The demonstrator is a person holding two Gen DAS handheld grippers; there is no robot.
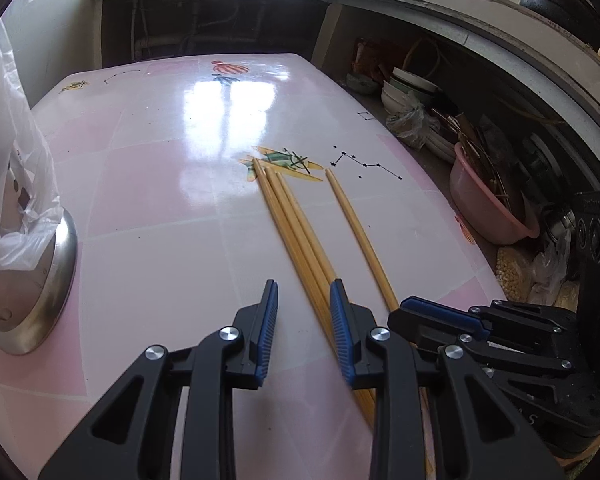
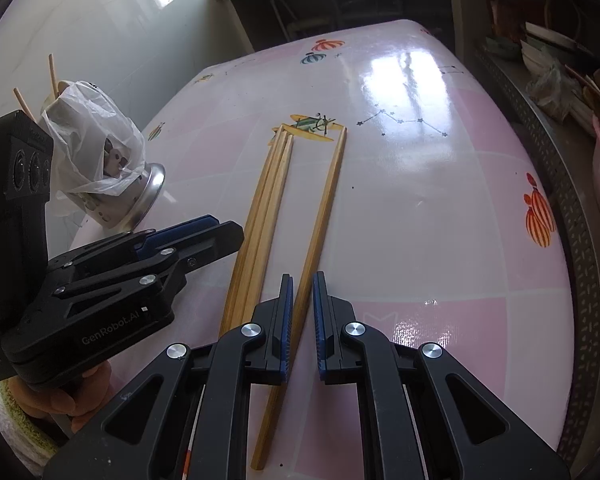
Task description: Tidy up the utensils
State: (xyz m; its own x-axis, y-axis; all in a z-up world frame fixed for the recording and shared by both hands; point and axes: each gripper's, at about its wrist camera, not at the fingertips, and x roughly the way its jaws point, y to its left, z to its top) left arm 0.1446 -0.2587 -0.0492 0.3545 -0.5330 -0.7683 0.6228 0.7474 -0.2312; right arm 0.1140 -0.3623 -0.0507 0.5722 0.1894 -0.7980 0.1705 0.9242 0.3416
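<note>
Three wooden chopsticks lie side by side on the pink tiled table. A single chopstick lies apart to their right. My left gripper hovers low at the near end of the three, open, with nothing between its pads; the bundle runs under its right finger. My right gripper has its narrow jaws closed around the single chopstick, which lies flat on the table. A metal utensil holder, wrapped in a plastic bag, stands at the left with two chopsticks in it.
Right of the table, a low shelf holds a pink basin, stacked bowls and bags. A dark open cabinet lies beyond the far edge. A person's hand holds the left gripper.
</note>
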